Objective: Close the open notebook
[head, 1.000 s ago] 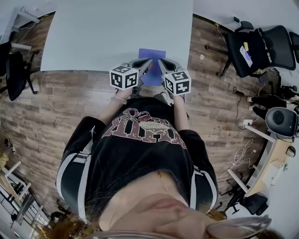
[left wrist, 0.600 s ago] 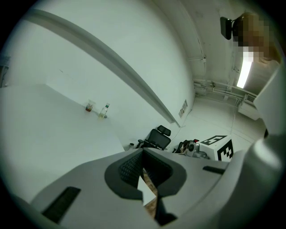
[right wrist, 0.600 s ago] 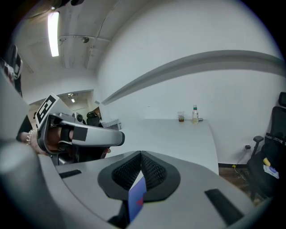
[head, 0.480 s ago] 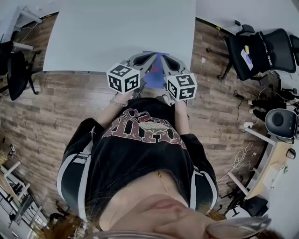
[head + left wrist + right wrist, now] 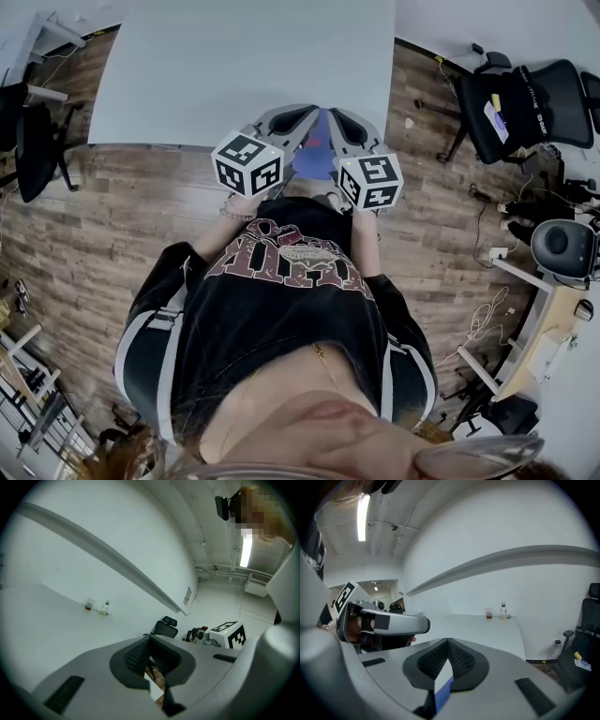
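A blue notebook (image 5: 317, 157) lies flat at the front edge of the white table (image 5: 234, 66); only its blue cover shows, partly hidden between the two grippers. My left gripper (image 5: 309, 113) and right gripper (image 5: 330, 113) hover side by side above it, tips nearly together. In the left gripper view the left gripper (image 5: 150, 637) has its jaws shut with nothing between the pads. In the right gripper view the right gripper (image 5: 448, 640) is shut too, and a strip of the notebook (image 5: 444, 692) shows below it.
A small bottle (image 5: 103, 608) and a cup (image 5: 88, 605) stand at the table's far end, seen too as the bottle (image 5: 503, 611) in the right gripper view. A black office chair (image 5: 530, 94) stands at the right, another chair (image 5: 28, 131) at the left. Wooden floor surrounds the table.
Both grippers have risen toward the head camera, looking larger now, and their tips have drawn up off the notebook. The notebook has stayed at the table's front edge.
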A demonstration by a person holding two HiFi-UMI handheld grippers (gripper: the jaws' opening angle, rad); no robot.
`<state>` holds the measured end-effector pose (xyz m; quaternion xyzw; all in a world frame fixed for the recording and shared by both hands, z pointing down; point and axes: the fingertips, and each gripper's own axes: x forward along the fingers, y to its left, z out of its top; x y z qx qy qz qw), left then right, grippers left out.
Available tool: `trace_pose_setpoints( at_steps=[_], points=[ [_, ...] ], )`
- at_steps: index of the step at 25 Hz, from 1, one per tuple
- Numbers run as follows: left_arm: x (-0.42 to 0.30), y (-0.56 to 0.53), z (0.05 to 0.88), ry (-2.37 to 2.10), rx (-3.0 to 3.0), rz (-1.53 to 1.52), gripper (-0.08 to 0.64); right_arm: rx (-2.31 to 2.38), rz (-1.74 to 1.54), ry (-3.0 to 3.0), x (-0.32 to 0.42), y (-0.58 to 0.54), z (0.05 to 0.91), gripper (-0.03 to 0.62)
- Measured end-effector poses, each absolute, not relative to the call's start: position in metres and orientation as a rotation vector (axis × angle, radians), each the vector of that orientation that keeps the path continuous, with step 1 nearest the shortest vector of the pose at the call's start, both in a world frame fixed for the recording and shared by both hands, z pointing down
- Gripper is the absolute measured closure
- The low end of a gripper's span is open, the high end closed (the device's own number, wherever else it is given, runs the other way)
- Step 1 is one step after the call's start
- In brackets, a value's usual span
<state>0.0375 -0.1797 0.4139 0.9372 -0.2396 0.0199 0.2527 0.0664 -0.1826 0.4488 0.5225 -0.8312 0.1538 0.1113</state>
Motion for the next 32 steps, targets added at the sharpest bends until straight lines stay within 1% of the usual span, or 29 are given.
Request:
trace_pose_setpoints(
  at_steps=[11,32],
  points=[
    [0.033,-0.176,0.405,-0.646,2.552,0.036,0.512,1.542,0.441,-2.454,0.062,-0.177,0.435,0.574],
    [0.027,-0.167,0.408,-0.632,2.542,0.041,0.512,1.537,0.443,-2.451,0.055,-0.169,0.435,0.574]
  ],
)
